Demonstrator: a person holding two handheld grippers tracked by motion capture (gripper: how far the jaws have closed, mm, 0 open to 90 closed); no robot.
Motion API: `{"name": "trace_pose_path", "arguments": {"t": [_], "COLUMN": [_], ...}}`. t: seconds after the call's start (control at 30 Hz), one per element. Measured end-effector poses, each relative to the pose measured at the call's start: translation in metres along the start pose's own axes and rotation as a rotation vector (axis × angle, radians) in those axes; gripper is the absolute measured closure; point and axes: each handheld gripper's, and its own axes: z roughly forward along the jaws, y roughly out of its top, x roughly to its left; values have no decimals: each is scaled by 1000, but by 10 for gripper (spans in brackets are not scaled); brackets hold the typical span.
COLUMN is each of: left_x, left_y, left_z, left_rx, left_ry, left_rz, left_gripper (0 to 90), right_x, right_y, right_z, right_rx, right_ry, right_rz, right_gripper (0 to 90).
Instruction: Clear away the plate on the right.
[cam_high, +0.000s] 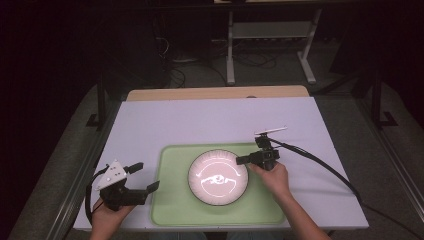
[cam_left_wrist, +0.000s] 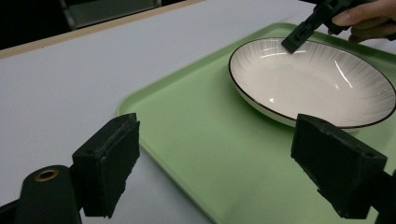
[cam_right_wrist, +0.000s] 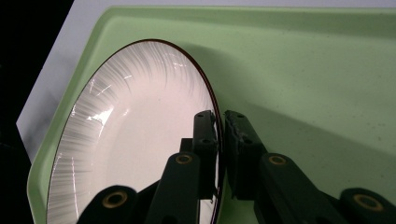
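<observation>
We see a round white plate (cam_high: 218, 177) with a thin dark line around its edge and fine ribbed streaks running down its sloping inner wall. It is shallow and glossy, and lamp light glints off its inside. It sits on a pale green tray (cam_high: 170, 205), roughly in the tray's middle, and the tray lies on a white table (cam_high: 200, 120).

Our right gripper (cam_high: 240, 160) reaches in from the plate's right side. In the right gripper view its two black jaws are clenched on the plate's rim (cam_right_wrist: 217, 154), one jaw inside the plate and the other outside it, with the dark edge line running between them. From the left gripper view we see the same gripper at the far edge of the plate (cam_left_wrist: 317, 84), its tip over the rim, and the fingers (cam_left_wrist: 369, 21) of the hand behind it.

Our left gripper (cam_high: 142, 177) is held near the tray's left edge, well apart from the plate. Its jaws stand wide apart and grasp nothing; in its own view the tray's (cam_left_wrist: 196, 140) near corner lies between them and the plate is beyond, toward the right jaw.
</observation>
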Motion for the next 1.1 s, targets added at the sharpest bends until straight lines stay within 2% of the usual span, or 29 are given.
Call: {"name": "trace_pose_path", "arguments": {"t": [0.23, 0.77, 1.0, 1.1], "left_x": [0, -1, 0, -1], "left_y": [0, -1, -1, -1], "left_z": [0, 2, 3, 3], "left_rx": [2, 12, 12, 14], "left_ry": [1, -2, -2, -4], "left_rz": [2, 1, 0, 2], "left_gripper": [151, 151, 150, 151], "right_x": [1, 4, 5, 6], "right_y": [-1, -4, -5, -7], "right_z": [-2, -17, -27, -36], "right_rx": [-10, -51, -89, -119], "right_ry": [-7, -54, -43, -61], "right_rz": [-26, -125, -149, -178], "right_gripper": [802, 586, 539, 499]}}
